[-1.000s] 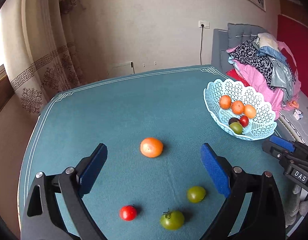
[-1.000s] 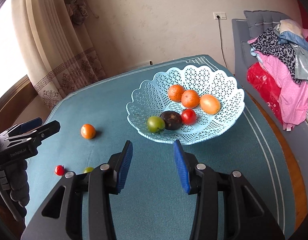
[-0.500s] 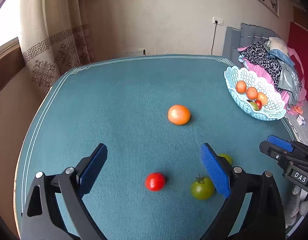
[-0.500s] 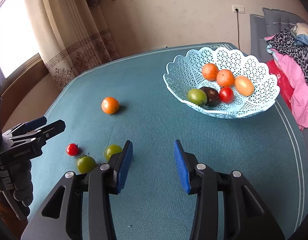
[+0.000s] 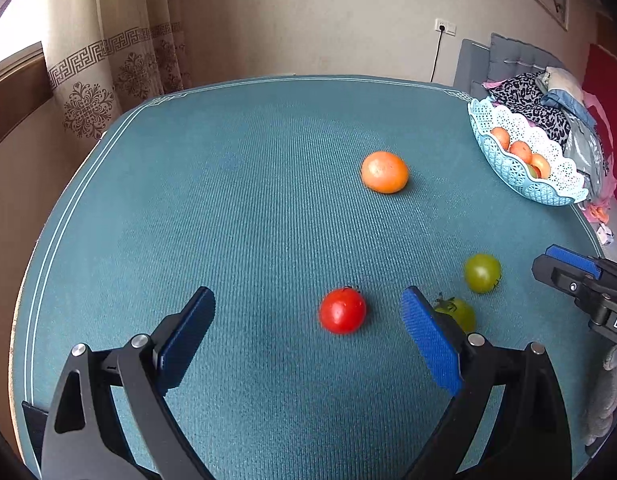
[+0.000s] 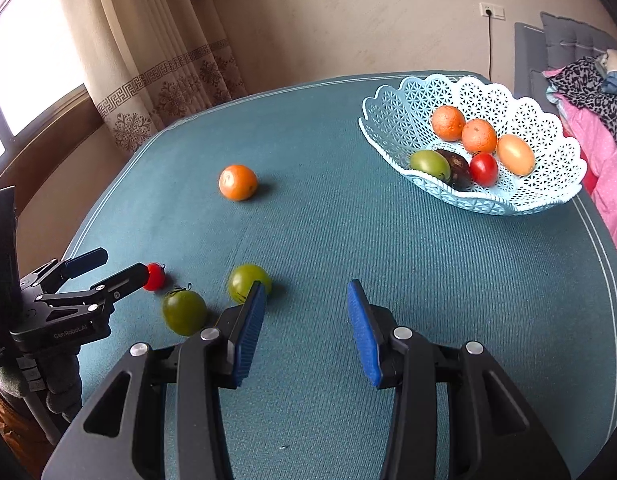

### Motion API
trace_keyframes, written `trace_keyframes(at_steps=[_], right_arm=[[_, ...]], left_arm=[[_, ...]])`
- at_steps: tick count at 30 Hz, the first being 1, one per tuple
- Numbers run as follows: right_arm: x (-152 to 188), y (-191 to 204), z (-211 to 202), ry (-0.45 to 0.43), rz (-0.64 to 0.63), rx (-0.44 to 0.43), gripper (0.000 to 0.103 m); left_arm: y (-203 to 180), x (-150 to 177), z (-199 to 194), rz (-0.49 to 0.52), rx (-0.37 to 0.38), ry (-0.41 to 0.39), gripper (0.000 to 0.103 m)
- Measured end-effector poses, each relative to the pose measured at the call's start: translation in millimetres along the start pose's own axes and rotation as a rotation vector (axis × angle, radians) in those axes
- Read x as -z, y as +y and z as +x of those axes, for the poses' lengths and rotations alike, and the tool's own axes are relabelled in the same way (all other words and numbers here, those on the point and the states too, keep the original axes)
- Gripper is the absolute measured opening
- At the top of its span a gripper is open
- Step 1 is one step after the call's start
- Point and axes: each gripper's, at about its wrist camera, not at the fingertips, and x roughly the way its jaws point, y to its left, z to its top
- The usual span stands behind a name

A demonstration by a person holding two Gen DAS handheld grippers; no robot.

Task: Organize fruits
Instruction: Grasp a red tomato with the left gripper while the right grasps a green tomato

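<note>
Red tomato (image 5: 342, 311) on table between wide-spread pads of left tool (image 5: 308, 316); right tool (image 6: 304, 312) parted, empty.

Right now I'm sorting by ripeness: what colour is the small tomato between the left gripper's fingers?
Red tomato, clearest in the left wrist view.

Beige wall (image 5: 308, 20), patterned curtains (image 6: 156, 60), bright window (image 6: 24, 60)
</note>
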Motion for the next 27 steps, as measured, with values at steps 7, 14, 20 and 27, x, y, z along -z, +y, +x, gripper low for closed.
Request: trace_keyframes(at_steps=[7, 14, 20, 27], right_arm=[[1, 3, 6, 0.018, -0.006, -0.005, 0.043], [1, 2, 10, 0.025, -0.005, -0.009, 0.043], [1, 3, 17, 0.044, -0.009, -0.027, 0.043], [-1, 10, 21, 0.048, -0.027, -0.038, 0.043]], left_arm=[[-1, 6, 11, 0.009, 0.020, 0.025, 0.081], [-6, 11, 21, 0.023, 0.053, 0.047, 0.062], [-9, 13, 21, 0.029, 0.062, 0.032, 0.037], [-7, 14, 18, 0.018, 0.067, 0.025, 0.028]])
